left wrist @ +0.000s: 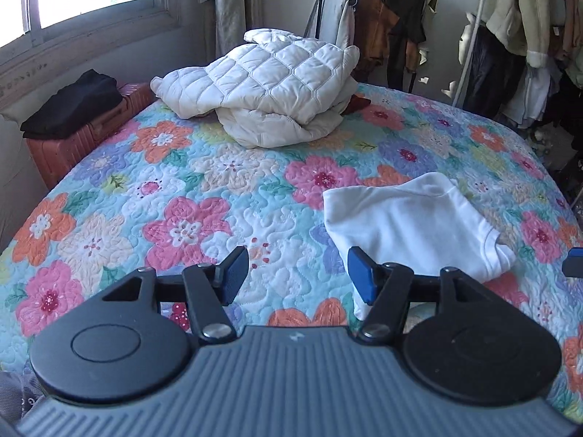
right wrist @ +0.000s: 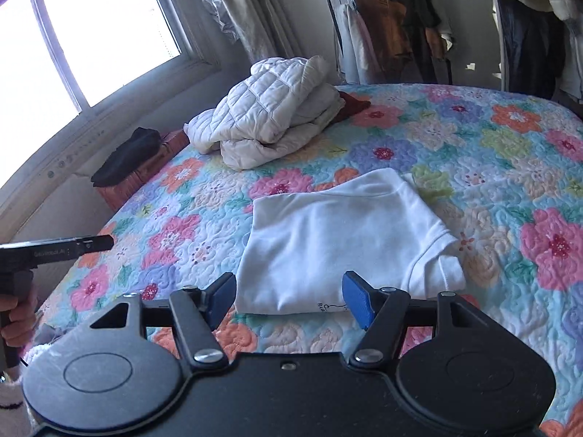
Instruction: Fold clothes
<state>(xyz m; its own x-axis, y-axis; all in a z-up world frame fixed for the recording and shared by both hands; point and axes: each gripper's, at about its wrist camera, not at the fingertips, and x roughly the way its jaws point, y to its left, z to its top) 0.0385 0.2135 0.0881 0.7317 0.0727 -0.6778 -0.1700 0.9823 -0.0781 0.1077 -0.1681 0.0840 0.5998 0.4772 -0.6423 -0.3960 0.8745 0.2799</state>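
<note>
A white T-shirt (right wrist: 346,233) lies folded into a compact, smooth rectangle on the flowered bed quilt (right wrist: 510,167), a hemmed sleeve edge showing at its 4 o'clock corner. Both the left tool (left wrist: 298,273) and the right tool (right wrist: 289,296) hang above it, jaws apart and empty. A quilted white jacket (right wrist: 277,116) sits heaped at 11 o'clock.

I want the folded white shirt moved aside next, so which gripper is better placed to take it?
Probably the right gripper: open and empty, with the white shirt lying straight ahead between its fingers. The left gripper, also open, faces bare quilt; the shirt lies off to its right.
</note>
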